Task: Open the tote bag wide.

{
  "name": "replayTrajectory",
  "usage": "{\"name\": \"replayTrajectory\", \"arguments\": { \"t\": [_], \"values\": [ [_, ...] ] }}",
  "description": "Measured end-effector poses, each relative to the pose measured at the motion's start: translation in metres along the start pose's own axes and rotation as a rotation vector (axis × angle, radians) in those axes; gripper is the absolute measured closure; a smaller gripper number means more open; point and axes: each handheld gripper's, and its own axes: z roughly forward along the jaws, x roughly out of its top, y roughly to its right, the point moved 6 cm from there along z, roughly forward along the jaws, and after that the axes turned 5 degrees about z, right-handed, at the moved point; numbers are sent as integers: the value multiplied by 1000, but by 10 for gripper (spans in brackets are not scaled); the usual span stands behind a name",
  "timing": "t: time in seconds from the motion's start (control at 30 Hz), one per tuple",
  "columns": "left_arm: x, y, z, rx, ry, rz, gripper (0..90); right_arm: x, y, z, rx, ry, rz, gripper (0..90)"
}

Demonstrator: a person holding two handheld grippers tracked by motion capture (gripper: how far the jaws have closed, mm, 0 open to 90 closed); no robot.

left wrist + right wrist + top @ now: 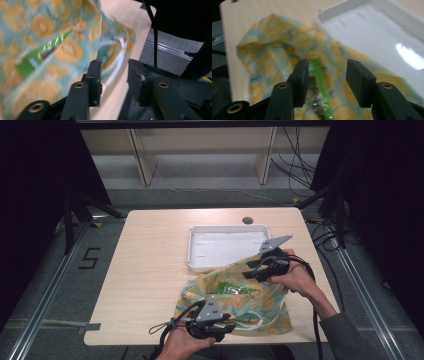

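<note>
A cloth bag (235, 296) printed with orange slices on pale blue lies open on the wooden table (150, 270), by its front edge. A green packet (231, 288) shows inside its mouth. My left gripper (227, 327) is at the bag's near edge, jaws apart. In the left gripper view the gripper (114, 72) has only table and the bag's white cord (122, 47) beyond its gap. My right gripper (251, 270) hovers at the bag's far right edge. In the right gripper view its gripper (327, 75) stands open above the green packet (319, 75), gripping nothing.
An empty white tray (225, 245) sits just behind the bag, its near rim partly covered by cloth. A small round hole (247, 220) marks the table's far edge. Cables trail from both grippers. Bare wood spreads to the left.
</note>
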Motion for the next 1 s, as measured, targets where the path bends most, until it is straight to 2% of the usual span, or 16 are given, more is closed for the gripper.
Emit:
{"name": "replayTrajectory", "arguments": {
  "t": [0.07,0.17,0.27,0.3,0.33,0.37,0.4,0.5,0.53,0.57,0.6,0.67,0.7,0.8,0.83,1.0],
  "values": [
    [-15,0,-1,-9,-6,-80,726,-4,-2,11,7,-29,-24,546],
    [-25,-2,6,-24,-24,-87,758,-10,0,23,-12,-70,-8,558],
    [-30,-4,12,-7,-54,-92,775,-14,2,29,-37,-107,0,560],
    [-32,-5,15,-9,-61,-73,789,-15,3,35,-41,-106,5,560],
    [-34,-3,18,-4,-68,-98,802,-17,4,37,-48,-131,1,561],
    [-36,-4,23,-8,-82,-68,829,-20,4,42,-55,-163,26,560],
    [-36,-2,27,-12,-79,-83,837,-20,7,45,-61,-146,4,560],
    [-35,-2,35,-6,-82,-75,859,-24,10,51,-59,-167,17,554],
    [-35,-4,36,-4,-100,-39,867,-25,11,51,-71,-178,2,549],
    [-35,-4,38,5,-93,-51,875,-25,10,52,-71,-186,-1,548],
    [-35,-6,39,-2,-104,-29,883,-26,10,53,-78,-190,-1,546],
    [-34,-6,41,1,-101,-37,894,-26,9,54,-69,-189,1,542],
    [-33,-8,45,-4,-105,-21,896,-27,9,56,-72,-206,7,534],
    [-32,-9,50,3,-108,-45,897,-30,8,61,-69,-236,21,521],
    [-31,-12,52,4,-123,2,897,-30,10,62,-67,-239,6,521],
    [-30,-16,60,17,-134,1,896,-37,14,67,-55,-252,41,510]
  ]
}}
